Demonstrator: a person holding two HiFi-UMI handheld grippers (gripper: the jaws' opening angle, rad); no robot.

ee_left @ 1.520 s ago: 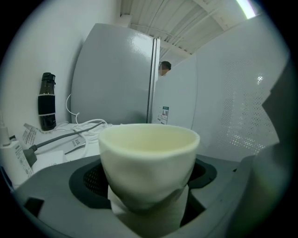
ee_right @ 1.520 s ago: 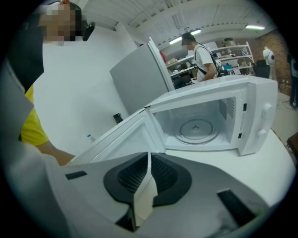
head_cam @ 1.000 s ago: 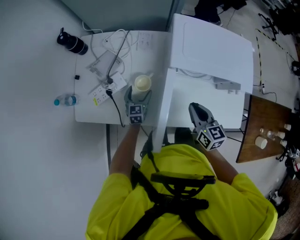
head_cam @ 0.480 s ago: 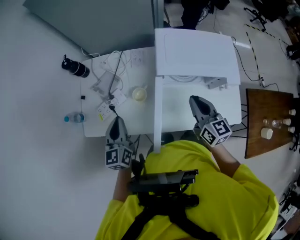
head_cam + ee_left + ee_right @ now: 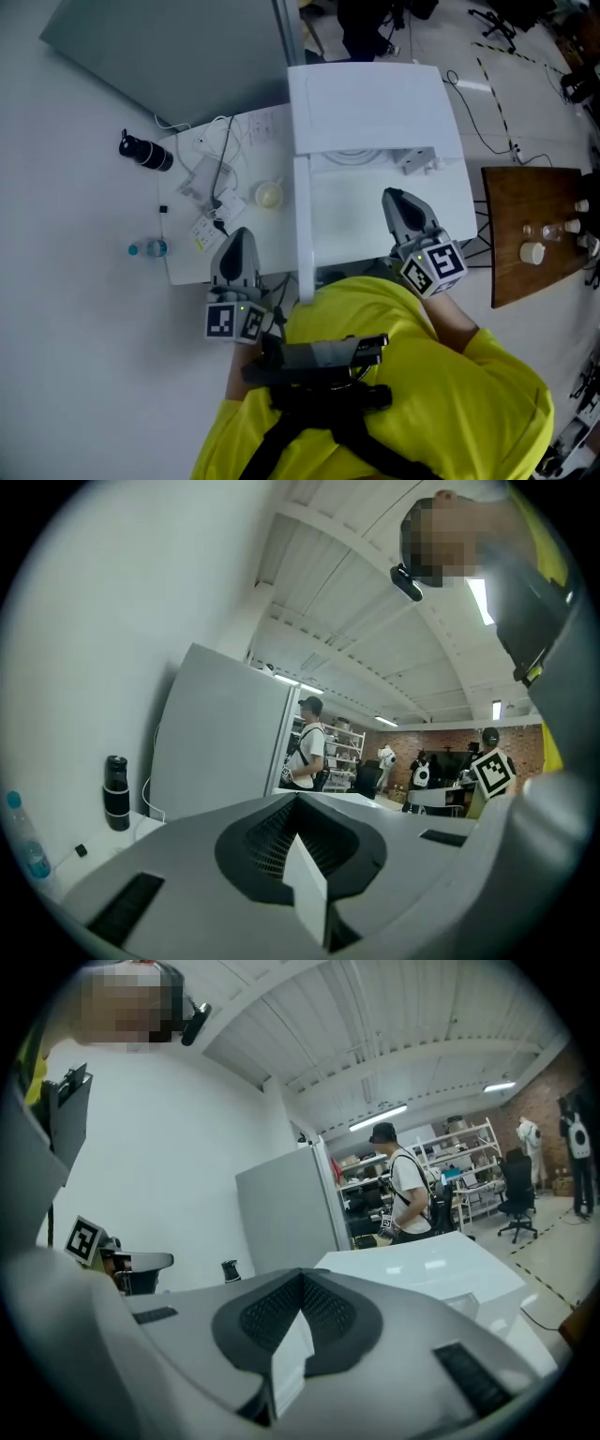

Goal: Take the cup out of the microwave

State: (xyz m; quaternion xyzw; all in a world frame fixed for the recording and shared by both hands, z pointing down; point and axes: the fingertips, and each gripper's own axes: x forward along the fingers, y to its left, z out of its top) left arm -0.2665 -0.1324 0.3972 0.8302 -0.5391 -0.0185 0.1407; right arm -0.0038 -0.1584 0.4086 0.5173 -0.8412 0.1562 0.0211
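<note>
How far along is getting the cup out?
Done: the cup stands on the table, left of the microwave. In hand: nothing; left gripper and right gripper are both shut, empty, clear of the cup. Left: probably only the door, which stands open.

A white wall [image 5: 94,621] rises on the left, with a tall grey partition panel [image 5: 178,56] standing at the far side of the white counter [image 5: 183,270]. To the right, near the counter, stands a brown wooden table [image 5: 516,211]. The pale floor [image 5: 534,122] beyond carries trailing cables [image 5: 487,84]. Overhead, a white beamed ceiling [image 5: 394,1044] holds strip lights [image 5: 380,1117]. In the far room there are shelving [image 5: 469,1157], an office chair [image 5: 514,1194] and a brick wall [image 5: 450,747].
</note>
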